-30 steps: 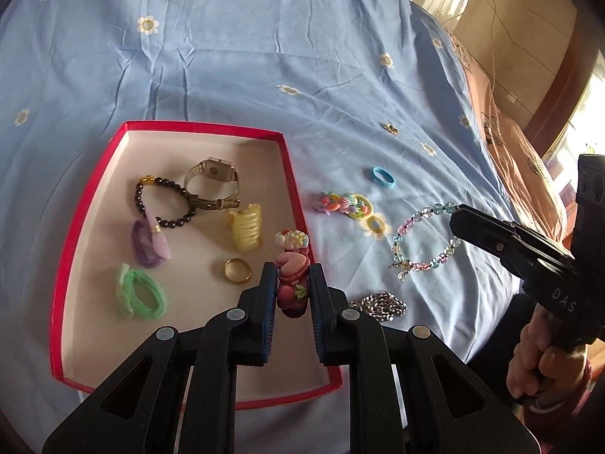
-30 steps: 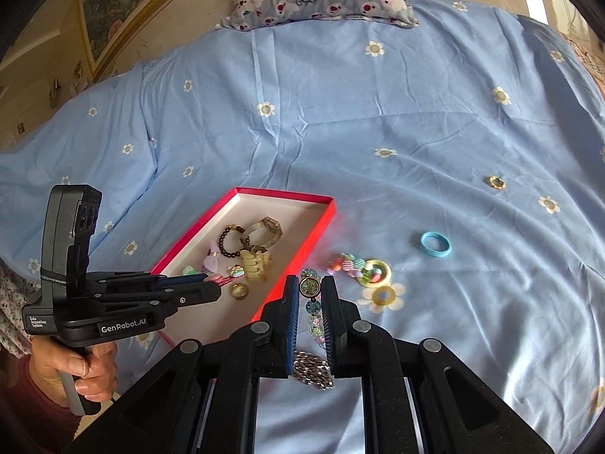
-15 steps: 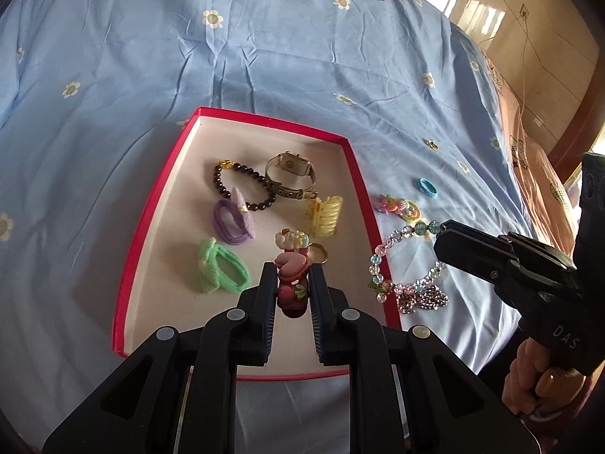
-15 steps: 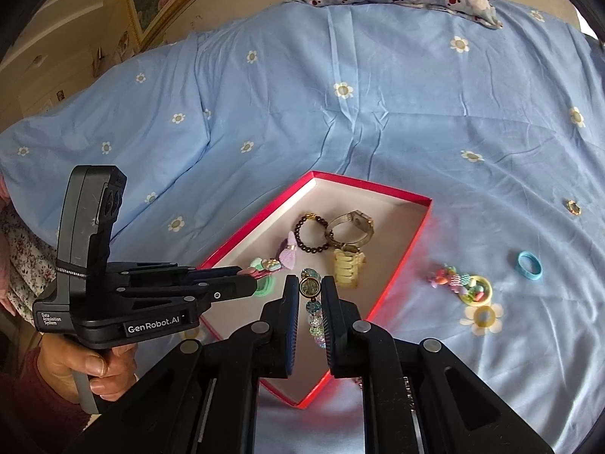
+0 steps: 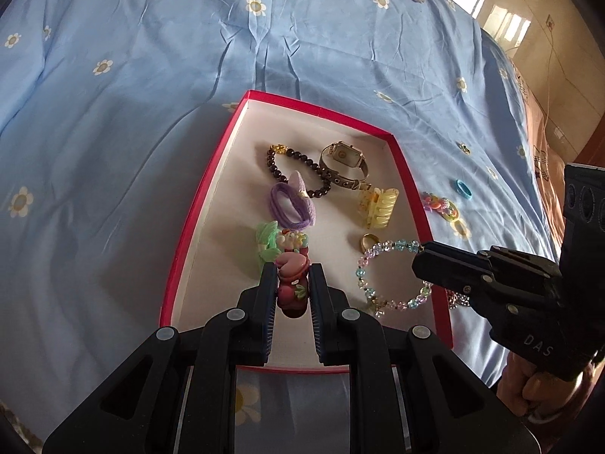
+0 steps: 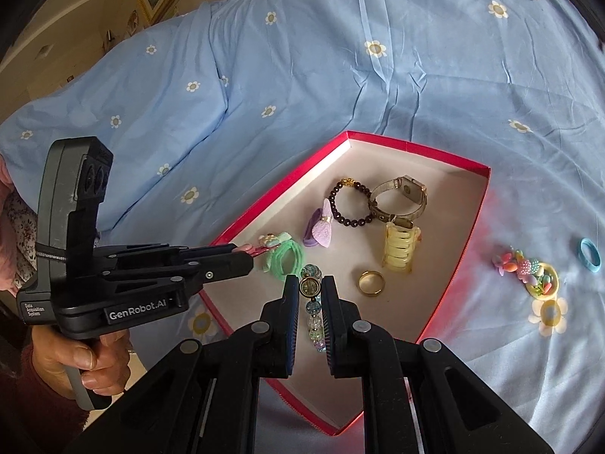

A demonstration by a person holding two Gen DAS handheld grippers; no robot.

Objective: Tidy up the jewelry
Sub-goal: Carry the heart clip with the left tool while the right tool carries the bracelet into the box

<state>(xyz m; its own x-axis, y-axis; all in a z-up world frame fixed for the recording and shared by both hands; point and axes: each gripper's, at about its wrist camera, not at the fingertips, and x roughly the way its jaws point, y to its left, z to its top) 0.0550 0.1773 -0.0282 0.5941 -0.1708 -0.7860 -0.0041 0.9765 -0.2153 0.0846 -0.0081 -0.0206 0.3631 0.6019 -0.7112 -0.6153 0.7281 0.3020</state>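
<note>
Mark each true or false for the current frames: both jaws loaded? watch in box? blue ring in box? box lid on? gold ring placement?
1. The left gripper is shut on the pink charm clip. True.
2. The right gripper is empty. False: it is shut on the pastel bead bracelet.
3. The watch lies inside the red box. True.
4. The blue ring is in the box. False: it lies on the bedsheet, outside.
5. The gold ring lies on the box floor. True.
6. The box is lidded. False: it is open.
</note>
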